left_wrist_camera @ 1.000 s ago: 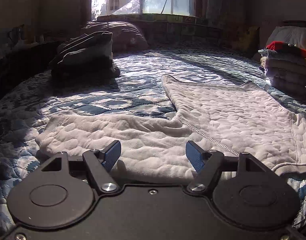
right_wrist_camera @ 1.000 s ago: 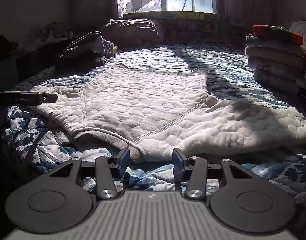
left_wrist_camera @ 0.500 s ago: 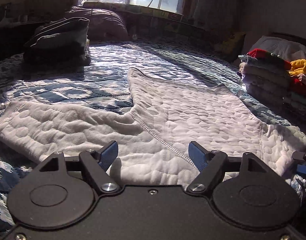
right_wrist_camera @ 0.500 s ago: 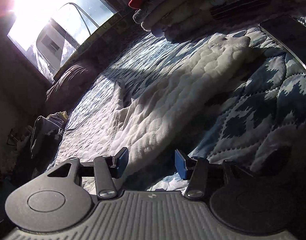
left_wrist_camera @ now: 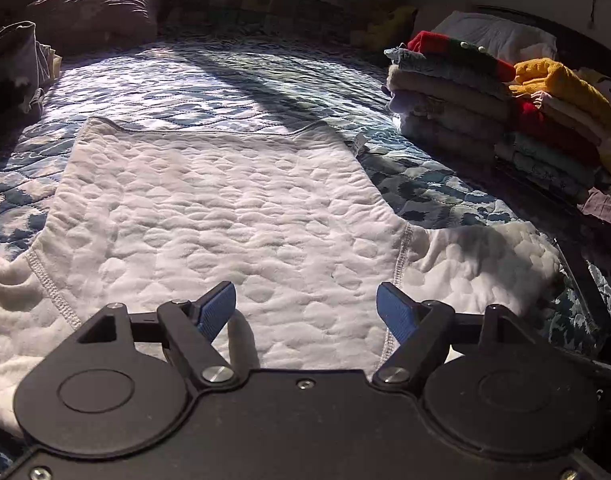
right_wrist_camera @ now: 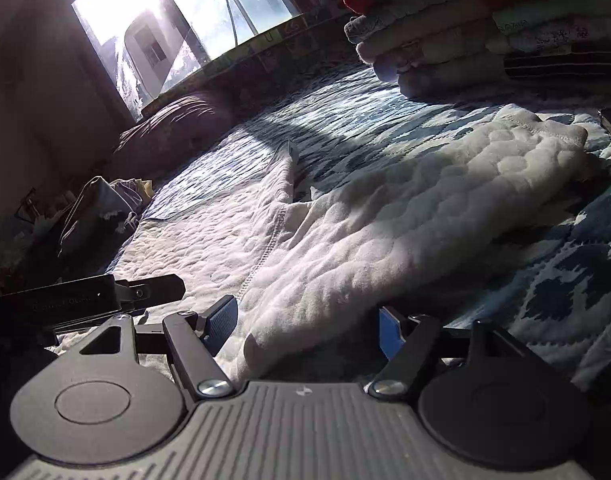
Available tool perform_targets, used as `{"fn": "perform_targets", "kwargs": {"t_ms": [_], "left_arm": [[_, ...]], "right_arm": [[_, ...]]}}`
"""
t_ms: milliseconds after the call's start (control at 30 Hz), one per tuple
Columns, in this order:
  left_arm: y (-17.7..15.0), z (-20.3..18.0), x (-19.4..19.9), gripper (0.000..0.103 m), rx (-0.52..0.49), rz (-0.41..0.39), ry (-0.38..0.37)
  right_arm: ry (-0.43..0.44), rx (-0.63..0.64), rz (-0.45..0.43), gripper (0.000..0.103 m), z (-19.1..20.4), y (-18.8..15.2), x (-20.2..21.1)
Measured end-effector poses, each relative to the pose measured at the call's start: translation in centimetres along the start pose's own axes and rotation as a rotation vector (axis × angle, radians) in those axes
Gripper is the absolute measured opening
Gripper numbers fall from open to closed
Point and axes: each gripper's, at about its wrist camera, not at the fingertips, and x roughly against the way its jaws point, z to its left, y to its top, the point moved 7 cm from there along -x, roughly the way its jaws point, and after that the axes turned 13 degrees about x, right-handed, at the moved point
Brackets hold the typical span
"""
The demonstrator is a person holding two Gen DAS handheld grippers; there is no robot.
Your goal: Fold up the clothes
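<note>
- The white top (left_wrist_camera: 233, 216) lies spread flat on the bed (left_wrist_camera: 209, 80), body smooth, hem toward the window; neither sleeve is folded in.
- The left hand-held gripper (left_wrist_camera: 306, 312) hovers released over the near part of the body, its jaws wide and holding nothing.
- The right hand-held gripper (right_wrist_camera: 307, 326) is tilted and low at the right sleeve (right_wrist_camera: 405, 220), jaws apart on either side of the sleeve's near edge, not yet clenched on it.
- The scene fits a sleeve fold being set up: a good grip would take the sleeve close to its seam, through both layers, so it turns over in one flat piece.
- Carrying the sleeve low across the body should keep the body from dragging; the left gripper could pin the body near the seam.
- The fleece looks thick and soft, so it will likely bunch unless the fold is laid down slowly and smoothed.
- A stack of folded clothes (left_wrist_camera: 449, 92) stands near the sleeve's far end, well within the reach of a wide swing.
- A dark bundle (left_wrist_camera: 13, 64) sits at the far left and a pillow (left_wrist_camera: 93, 12) under the window, both well apart from the top.
- The left gripper's arm shows just beside the right one, so the two could knock.
</note>
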Motion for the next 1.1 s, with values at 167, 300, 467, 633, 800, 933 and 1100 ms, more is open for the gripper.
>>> {"fn": "perform_targets", "kwargs": {"t_ms": [167, 300, 467, 633, 800, 933, 1100], "left_arm": [[3.0, -4.6, -4.2, 0.077, -0.062, 0.027, 0.022], [4.9, -7.0, -8.1, 0.073, -0.116, 0.056, 0.072], [6.2, -7.8, -11.3, 0.067, -0.157, 0.086, 0.129], [6.9, -6.6, -13.4, 0.031, -0.163, 0.115, 0.184], [8.0, -4.8, -12.2, 0.009, -0.05, 0.087, 0.149], [8.3, -1.9, -10.4, 0.008, 0.11, 0.041, 0.099], [8.7, 1.1, -8.6, 0.008, 0.295, -0.007, 0.045]], "right_arm": [[0.009, 0.046, 0.001, 0.068, 0.1, 0.0, -0.6], [-0.009, 0.11, -0.005, 0.06, 0.8, 0.0, -1.0], [-0.044, 0.169, -0.009, 0.048, 1.2, 0.2, -1.0], [-0.051, 0.212, -0.057, 0.043, 1.6, 0.7, -0.6], [-0.072, 0.337, -0.12, 0.034, 3.3, 1.4, 0.4], [-0.053, 0.43, -0.154, 0.031, 5.0, 1.4, 1.0], [-0.027, 0.584, -0.171, 0.029, 7.9, 0.8, 1.0]]}}
